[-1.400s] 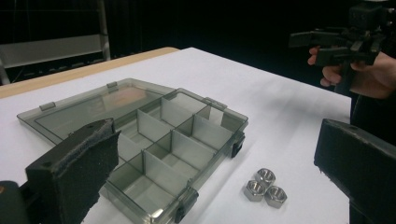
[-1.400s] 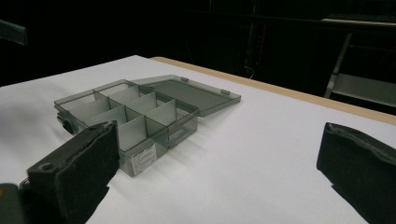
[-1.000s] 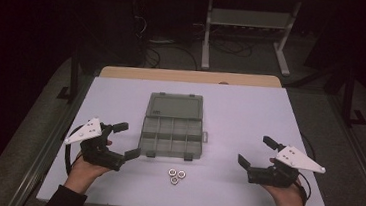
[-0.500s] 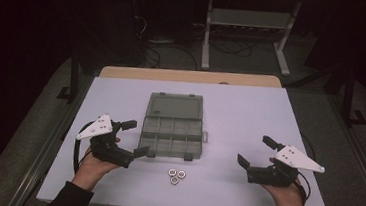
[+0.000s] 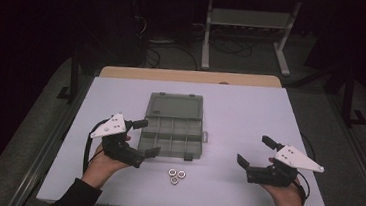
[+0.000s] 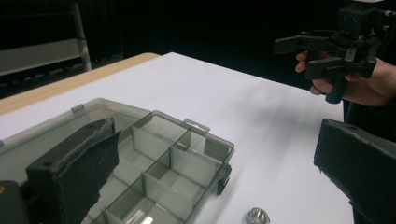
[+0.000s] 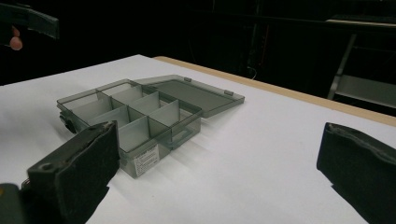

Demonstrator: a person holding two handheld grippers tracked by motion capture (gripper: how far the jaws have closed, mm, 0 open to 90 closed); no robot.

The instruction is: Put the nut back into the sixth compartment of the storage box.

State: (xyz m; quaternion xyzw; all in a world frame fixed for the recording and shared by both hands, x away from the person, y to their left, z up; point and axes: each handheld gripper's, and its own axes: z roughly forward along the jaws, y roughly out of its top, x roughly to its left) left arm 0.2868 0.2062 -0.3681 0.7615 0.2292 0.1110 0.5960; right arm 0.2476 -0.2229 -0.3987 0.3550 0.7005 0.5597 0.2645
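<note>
A grey see-through organizer box (image 5: 172, 131) sits mid-table with its lid (image 5: 175, 106) folded flat at the back; its compartments look empty. Three metal nuts (image 5: 176, 175) lie close together just in front of it. My left gripper (image 5: 146, 138) is open, held at the box's front left corner, with one jaw over the box's left edge. The left gripper view has the box (image 6: 154, 158) between the jaws and one nut (image 6: 257, 216) below. My right gripper (image 5: 254, 150) is open and holds nothing, over bare table right of the box (image 7: 135, 116).
The white table (image 5: 250, 114) has a wooden strip (image 5: 188, 76) along its far edge. Behind it on the dark floor stand a metal rack (image 5: 248, 18) and loose cables (image 5: 171, 46). Bare surface lies right and left of the box.
My left gripper has moved right, up to the box's front left corner. The right gripper has hardly shifted. Box and nuts are unmoved.
</note>
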